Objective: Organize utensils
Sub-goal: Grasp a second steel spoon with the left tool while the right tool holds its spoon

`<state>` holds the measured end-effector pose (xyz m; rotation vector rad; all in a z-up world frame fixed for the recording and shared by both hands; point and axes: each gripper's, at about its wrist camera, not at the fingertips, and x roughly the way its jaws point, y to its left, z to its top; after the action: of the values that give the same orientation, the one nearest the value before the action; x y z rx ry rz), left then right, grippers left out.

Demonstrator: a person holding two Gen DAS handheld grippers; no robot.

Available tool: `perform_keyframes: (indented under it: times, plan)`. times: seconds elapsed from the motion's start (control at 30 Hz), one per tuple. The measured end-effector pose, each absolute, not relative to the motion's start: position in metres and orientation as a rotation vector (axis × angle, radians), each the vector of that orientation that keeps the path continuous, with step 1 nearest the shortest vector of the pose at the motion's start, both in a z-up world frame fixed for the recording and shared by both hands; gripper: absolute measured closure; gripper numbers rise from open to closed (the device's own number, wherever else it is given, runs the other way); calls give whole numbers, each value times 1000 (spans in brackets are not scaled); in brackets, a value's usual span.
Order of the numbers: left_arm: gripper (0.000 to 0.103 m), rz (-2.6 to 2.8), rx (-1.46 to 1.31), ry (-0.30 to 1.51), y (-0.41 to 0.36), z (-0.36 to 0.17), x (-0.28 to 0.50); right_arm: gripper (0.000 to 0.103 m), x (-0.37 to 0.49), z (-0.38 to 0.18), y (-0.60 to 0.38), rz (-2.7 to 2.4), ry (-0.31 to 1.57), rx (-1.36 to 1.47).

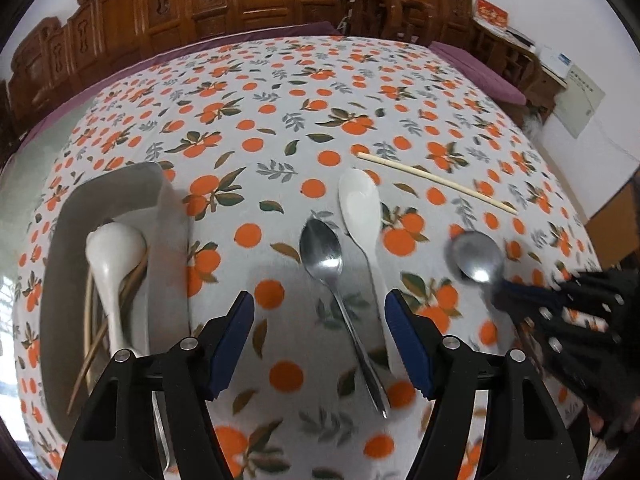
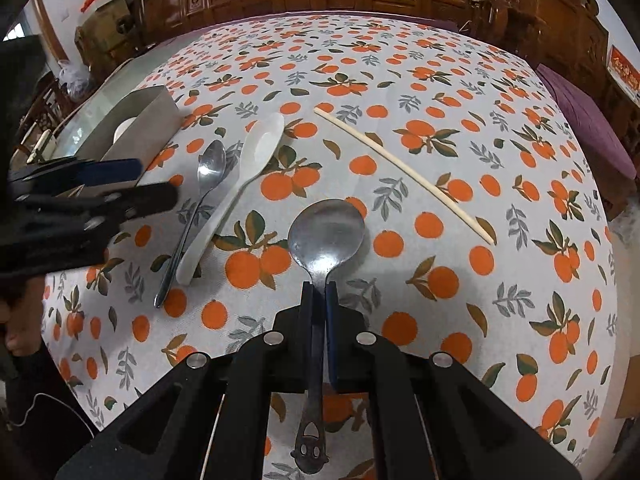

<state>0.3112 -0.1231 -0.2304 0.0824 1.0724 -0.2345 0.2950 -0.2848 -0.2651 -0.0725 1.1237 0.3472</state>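
Your right claw point(image 2: 319, 288) pinches the round steel spoon point(image 2: 326, 234) by its neck, lifted off the worktop point(image 2: 440, 320). Carry it left to the grey tray point(image 1: 56, 240); your left claw point(image 1: 320, 340) hangs spread beside it.

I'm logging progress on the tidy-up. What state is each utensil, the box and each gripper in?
Right gripper: shut on round metal spoon, lifted.
Left gripper: open, empty.
Slim metal spoon: lying on cloth.
White flat spoon: lying on cloth.
Chopstick: lying alone on cloth.
Grey box: holds white ladle, chopsticks.
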Motion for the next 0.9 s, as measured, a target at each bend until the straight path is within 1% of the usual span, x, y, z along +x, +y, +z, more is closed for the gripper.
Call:
perform_keyframes:
  times: [0.07,0.13,0.4,0.6,0.63,0.7,0.73,0.9]
  plan:
    - [47,-212,82,1078,-125,-238,321,96,294,-266,-286,350,1123,-64]
    - [49,-195,79,1086,-125,-243,328,96,293,-267,-286,356,1122,-61]
    - [49,-178,108,1098,-131,-261,342,96,293,-269,-287,366,1122,-56]
    - [50,-165,121,1078,-136,-261,350,96,293,-268,-287,364,1120,-55]
    - [54,-168,121,1075,-137,-261,351,96,293,-267,-286,364,1120,-55]
    - [70,-180,127,1066,-139,-259,350,96,292,-267,-286,364,1119,-55]
    - [75,-180,132,1064,-140,-259,350,96,292,-267,-286,364,1118,-54]
    - [76,-197,135,1057,-137,-251,338,96,286,-263,-283,368,1111,-58]
